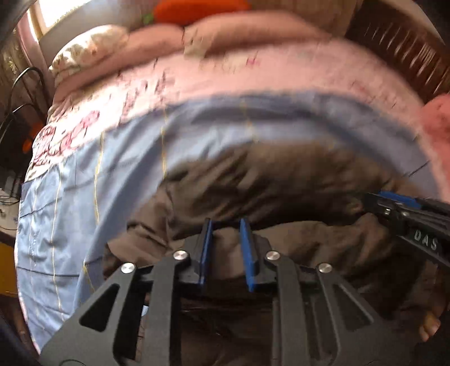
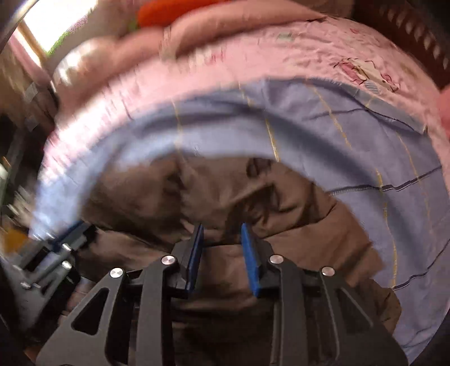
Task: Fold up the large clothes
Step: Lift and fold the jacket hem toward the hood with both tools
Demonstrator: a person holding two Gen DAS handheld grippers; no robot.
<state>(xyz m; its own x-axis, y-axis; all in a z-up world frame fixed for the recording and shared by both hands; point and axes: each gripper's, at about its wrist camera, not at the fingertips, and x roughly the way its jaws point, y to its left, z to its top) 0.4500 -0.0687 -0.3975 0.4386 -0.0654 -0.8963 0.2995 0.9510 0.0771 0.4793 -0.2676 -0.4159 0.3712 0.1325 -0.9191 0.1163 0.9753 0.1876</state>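
A large brown garment [image 1: 270, 180] lies crumpled on a light blue sheet [image 1: 70, 202] on the bed. It also shows in the right wrist view [image 2: 219, 191]. My left gripper [image 1: 226, 222] has its blue pads a small gap apart, with a fold of the brown cloth between them. My right gripper [image 2: 222, 228] likewise holds a fold of brown cloth between its pads. The right gripper shows at the right edge of the left wrist view [image 1: 371, 201], and the left gripper at the left edge of the right wrist view [image 2: 64, 233]. Both views are blurred.
A pink floral bedspread [image 1: 253, 76] covers the bed beyond the blue sheet [image 2: 351, 146]. Pink pillows [image 1: 157, 42] and an orange plush [image 1: 197, 8] lie at the far end. A dark wooden headboard [image 1: 407, 48] stands at the right. Cables [image 1: 25, 84] hang at the left.
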